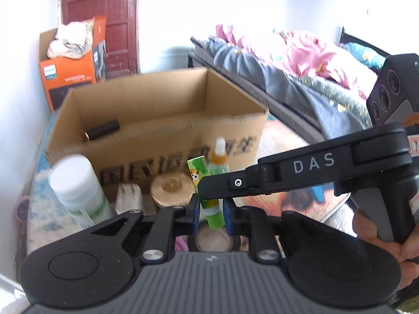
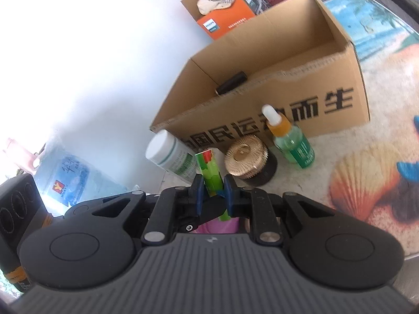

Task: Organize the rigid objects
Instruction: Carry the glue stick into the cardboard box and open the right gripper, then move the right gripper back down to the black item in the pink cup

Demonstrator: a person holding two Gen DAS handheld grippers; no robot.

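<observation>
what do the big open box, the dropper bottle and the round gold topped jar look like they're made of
Big open box: corrugated cardboard, matte brown, with ragged torn edges and printed black characters.
Dropper bottle: clear green-tinted glass or plastic, glossy; the white bulb looks rubbery.
Round jar: gold lid with fine radial ribs, probably metallised plastic or metal, on a dark body.

door: dark red door (image 1: 104, 13), back left
orange box: orange box (image 1: 70, 78) by wall, crumpled cloth (image 1: 72, 40) on top
bed: pink bedding (image 1: 296, 49) over grey blanket (image 1: 243, 62)
mat: shell-print mat (image 2: 366, 178)
</observation>
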